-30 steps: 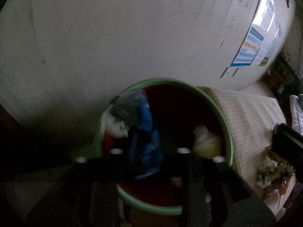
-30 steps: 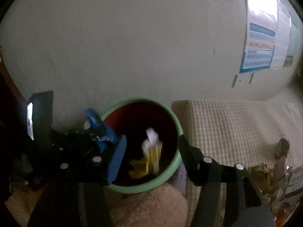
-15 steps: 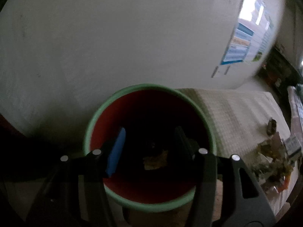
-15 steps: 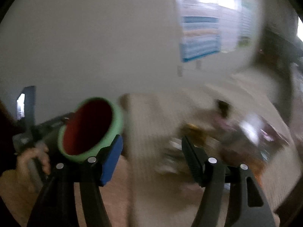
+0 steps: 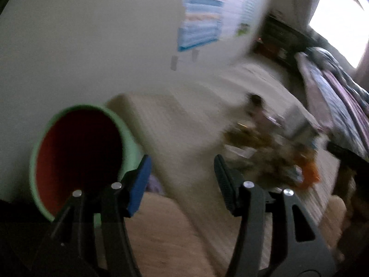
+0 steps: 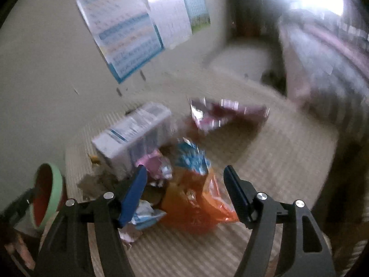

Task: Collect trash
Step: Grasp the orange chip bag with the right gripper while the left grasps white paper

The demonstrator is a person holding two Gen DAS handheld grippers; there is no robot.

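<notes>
Crinkled orange plastic bag [image 6: 198, 198], round green-rimmed bin [image 6: 49, 194]

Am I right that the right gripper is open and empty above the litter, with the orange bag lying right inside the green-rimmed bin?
Not quite: the orange bag lies on the checked mat among the other litter, well apart from the green-rimmed bin, as the right wrist view shows. The rest holds: the right gripper is open and empty above the pile, its jaws having just been opening.

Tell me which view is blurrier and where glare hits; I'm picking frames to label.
Left wrist: heavy motion smear, trash pile unreadable, window glare upper right. Right wrist: milder blur, orange bag and white box recognisable, glare top right.
</notes>
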